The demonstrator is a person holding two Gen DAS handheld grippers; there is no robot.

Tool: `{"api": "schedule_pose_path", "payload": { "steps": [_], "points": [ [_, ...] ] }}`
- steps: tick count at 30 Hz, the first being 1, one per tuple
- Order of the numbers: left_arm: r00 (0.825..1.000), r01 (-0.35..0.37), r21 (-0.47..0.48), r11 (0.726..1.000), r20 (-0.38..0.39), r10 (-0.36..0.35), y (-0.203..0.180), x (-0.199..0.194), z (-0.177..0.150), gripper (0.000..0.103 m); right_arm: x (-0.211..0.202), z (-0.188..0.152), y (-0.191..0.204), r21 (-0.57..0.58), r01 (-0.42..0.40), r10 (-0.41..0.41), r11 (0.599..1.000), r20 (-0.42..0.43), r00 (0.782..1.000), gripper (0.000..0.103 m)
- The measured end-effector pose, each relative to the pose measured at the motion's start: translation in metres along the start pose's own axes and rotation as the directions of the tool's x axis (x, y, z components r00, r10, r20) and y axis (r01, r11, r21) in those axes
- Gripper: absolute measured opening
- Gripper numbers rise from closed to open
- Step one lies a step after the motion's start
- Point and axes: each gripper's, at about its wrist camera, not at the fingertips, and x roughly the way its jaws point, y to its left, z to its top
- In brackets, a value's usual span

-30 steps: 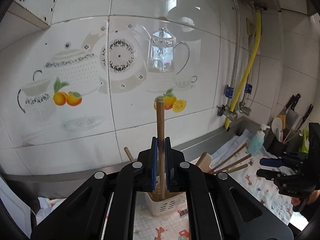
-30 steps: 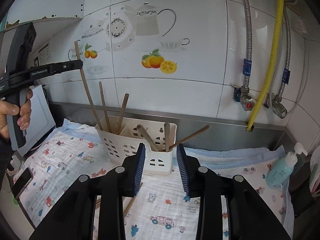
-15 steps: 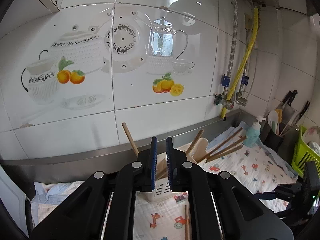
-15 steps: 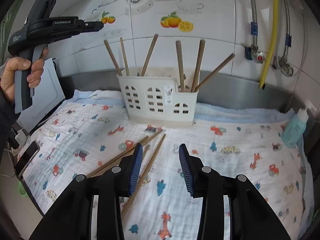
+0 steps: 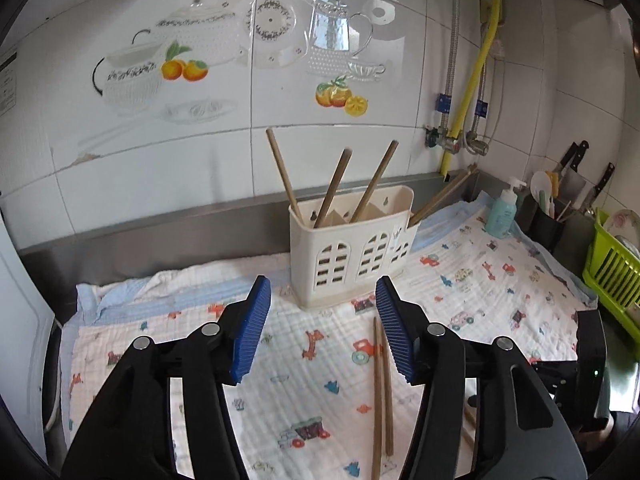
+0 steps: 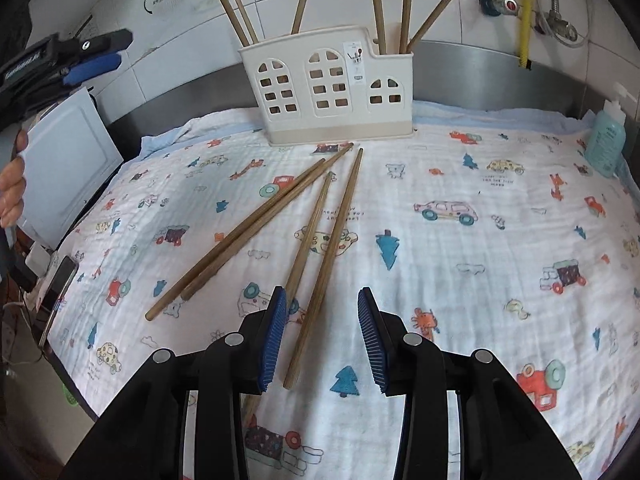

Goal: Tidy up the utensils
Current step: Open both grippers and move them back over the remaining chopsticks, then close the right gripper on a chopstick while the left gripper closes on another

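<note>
A white plastic utensil holder stands at the back of the cloth, with several wooden chopsticks upright in it. Several more chopsticks lie loose on the cloth in front of it. My left gripper is open and empty, held above the cloth before the holder; it also shows at the left of the right wrist view. My right gripper is open and empty, low over the near ends of two loose chopsticks.
A printed cloth covers the counter. A teal soap bottle, a dark pot of utensils and a green rack stand at the right. A white board and a phone lie at the left edge.
My left gripper let go of its chopstick into the holder, opened wide and drew back. My right gripper dropped from the holder toward the loose chopsticks.
</note>
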Motion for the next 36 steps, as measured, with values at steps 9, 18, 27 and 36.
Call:
{"api": "schedule_pose_path", "payload": {
  "steps": [9,18,27,36],
  "points": [
    [0.999,-0.024,-0.042,0.999,-0.046,0.022,0.012,-0.008,-0.052,0.062,0.018,0.000,0.009,0.029,0.057,-0.056,0.998,-0.020,0.998,0.016],
    [0.996,-0.027,-0.022,0.999,-0.088,0.025,0.007,-0.007,-0.080,0.062,0.031,0.002,0.013,0.040,0.089,-0.088,0.995,-0.045,0.995,0.011],
    [0.983,0.009,-0.014,1.000,-0.183,-0.011,-0.010,0.014,-0.109,0.062,0.031,0.000,0.014,0.027,0.113,-0.112,0.993,-0.043,0.993,0.008],
    [0.962,0.021,0.010,1.000,-0.273,-0.017,-0.029,0.044,-0.123,0.062,0.020,-0.005,0.006,0.029,0.101,-0.100,0.995,-0.026,0.995,0.008]
  ]
}}
